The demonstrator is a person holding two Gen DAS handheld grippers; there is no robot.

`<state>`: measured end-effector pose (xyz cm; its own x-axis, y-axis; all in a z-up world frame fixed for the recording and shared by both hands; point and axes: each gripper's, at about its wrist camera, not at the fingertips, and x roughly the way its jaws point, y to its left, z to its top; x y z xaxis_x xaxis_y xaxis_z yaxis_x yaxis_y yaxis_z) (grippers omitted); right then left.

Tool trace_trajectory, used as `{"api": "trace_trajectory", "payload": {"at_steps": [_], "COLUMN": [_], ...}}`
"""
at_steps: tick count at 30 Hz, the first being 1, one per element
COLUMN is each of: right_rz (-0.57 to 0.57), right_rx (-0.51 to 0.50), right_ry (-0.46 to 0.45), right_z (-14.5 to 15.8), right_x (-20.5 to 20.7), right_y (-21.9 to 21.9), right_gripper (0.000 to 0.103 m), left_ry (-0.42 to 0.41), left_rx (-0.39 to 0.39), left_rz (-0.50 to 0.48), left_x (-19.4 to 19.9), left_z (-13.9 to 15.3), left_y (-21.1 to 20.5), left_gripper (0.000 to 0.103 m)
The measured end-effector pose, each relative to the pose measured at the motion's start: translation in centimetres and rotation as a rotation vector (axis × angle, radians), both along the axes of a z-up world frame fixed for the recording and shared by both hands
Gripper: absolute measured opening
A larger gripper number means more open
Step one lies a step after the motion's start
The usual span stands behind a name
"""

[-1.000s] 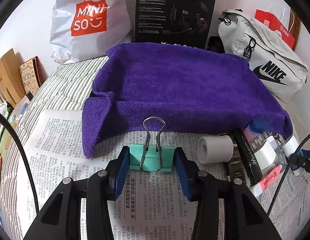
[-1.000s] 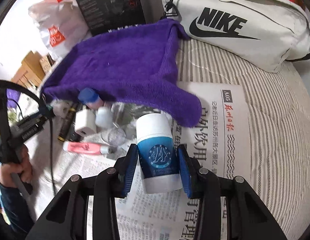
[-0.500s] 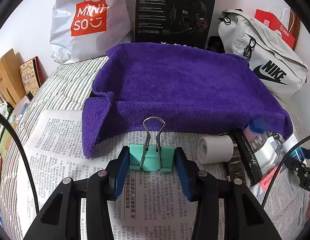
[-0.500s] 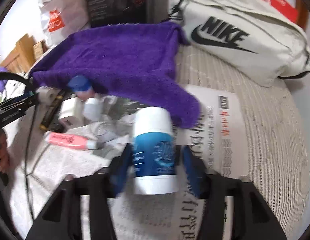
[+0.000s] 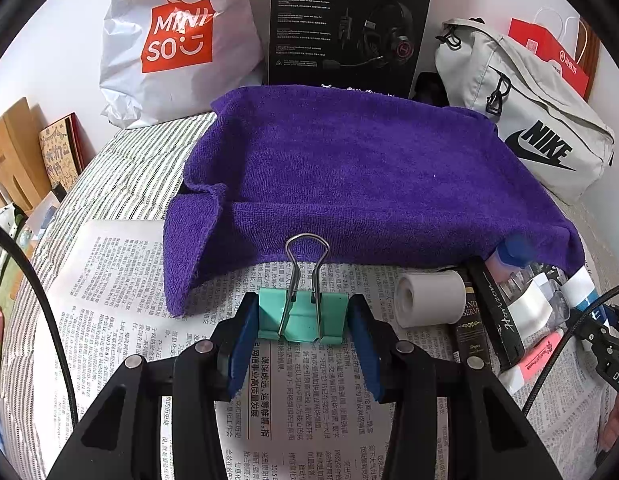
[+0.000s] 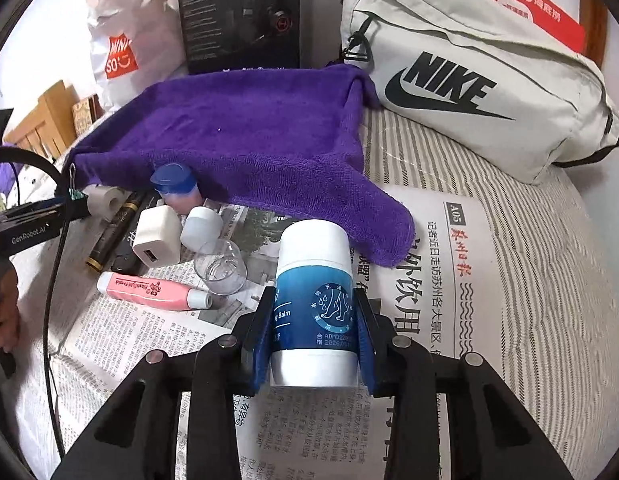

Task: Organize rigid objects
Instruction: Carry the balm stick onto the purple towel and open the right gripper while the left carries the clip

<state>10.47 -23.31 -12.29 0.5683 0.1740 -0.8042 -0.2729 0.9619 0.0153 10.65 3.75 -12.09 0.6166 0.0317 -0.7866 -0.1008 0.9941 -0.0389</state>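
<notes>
My left gripper is shut on a teal binder clip with wire handles pointing forward, just above the newspaper. My right gripper is shut on a white and blue balm bottle, held upright. A purple towel covers a tray ahead of both; it also shows in the right wrist view. Loose items lie by its front edge: a white tape roll, a black pen box, a white charger, a pink tube, a clear cup, a blue-capped bottle.
A Miniso bag, a black headset box and a grey Nike bag stand behind the towel. A red paper bag is at the back right. Wooden items are at the left. The left gripper's body and cable show at left.
The right gripper has swung with the balm bottle, so its view turned right and lifted slightly. The left gripper and the binder clip have stayed in place.
</notes>
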Motion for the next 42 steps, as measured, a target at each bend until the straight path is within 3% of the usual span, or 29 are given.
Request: {"api": "trace_trajectory", "payload": {"at_steps": [9, 13, 17, 23, 42], "right_rz": [-0.011, -0.002, 0.020, 0.048, 0.102], "right_rx": [0.019, 0.132, 0.114, 0.135, 0.145], "right_ry": [-0.017, -0.001, -0.045, -0.040, -0.076], "right_z": [0.0, 1.4, 3.3, 4.5, 8.0], "right_x": [-0.1, -0.2, -0.7, -0.6, 1.9], "right_y": [-0.2, -0.7, -0.3, -0.1, 1.8], "right_gripper": [0.036, 0.036, 0.036, 0.036, 0.036], "left_ry": [-0.001, 0.000, 0.008, 0.004, -0.053], "left_rx": [-0.002, -0.001, -0.029, -0.085, -0.112], "left_rz": [0.004, -0.019, -0.031, -0.047, -0.056], "left_x": [0.0, -0.2, -0.7, -2.1, -3.7], "left_z": [0.1, 0.3, 0.6, 1.9, 7.4], "left_y": [0.1, 0.1, 0.6, 1.3, 3.2], "left_gripper": [0.042, 0.039, 0.039, 0.039, 0.039]}}
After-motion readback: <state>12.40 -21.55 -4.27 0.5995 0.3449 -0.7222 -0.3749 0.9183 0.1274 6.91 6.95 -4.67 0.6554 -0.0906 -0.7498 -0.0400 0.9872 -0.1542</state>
